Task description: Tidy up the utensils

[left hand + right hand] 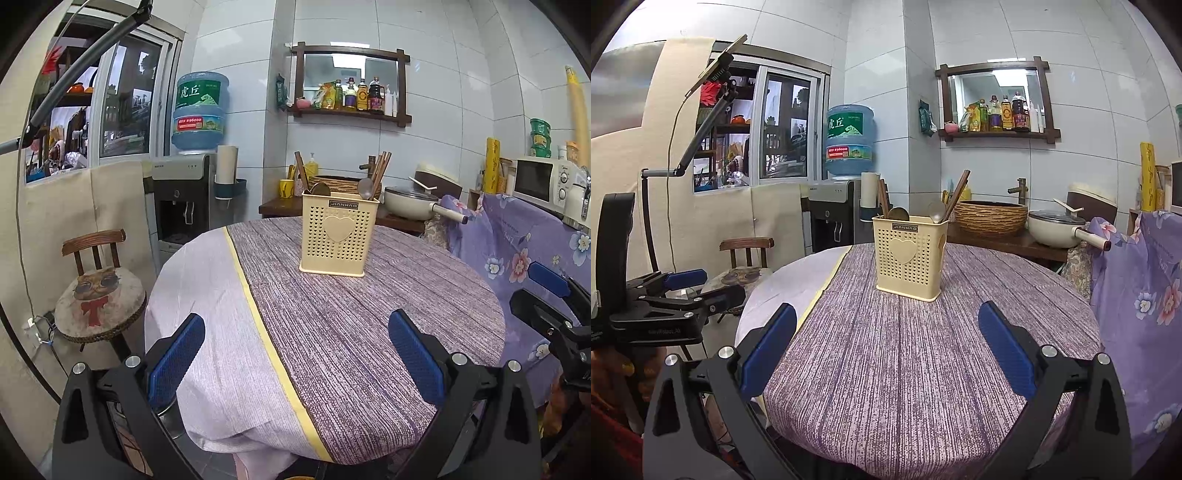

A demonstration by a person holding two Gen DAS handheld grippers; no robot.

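Note:
A cream perforated utensil holder (338,234) (908,254) with a heart on its front stands upright on the round table (369,350) (923,369). Wooden chopsticks (382,168) (958,192), a metal spoon (365,188) (936,212) and a wooden spoon (320,189) (898,213) stick out of it. My left gripper (295,354) is open above the table's near edge, well short of the holder, nothing between its blue pads. My right gripper (886,347) is open too, likewise empty. Each gripper shows at the other view's edge: the right gripper (546,291), the left gripper (683,288).
A wooden stool with a cat cushion (98,299) (746,269) stands left of the table. A water dispenser (184,192) (834,214) is behind it. A counter at the back holds a woven basket (990,218) and a pan (410,206) (1060,227). Floral cloth (517,251) (1137,295) hangs on the right.

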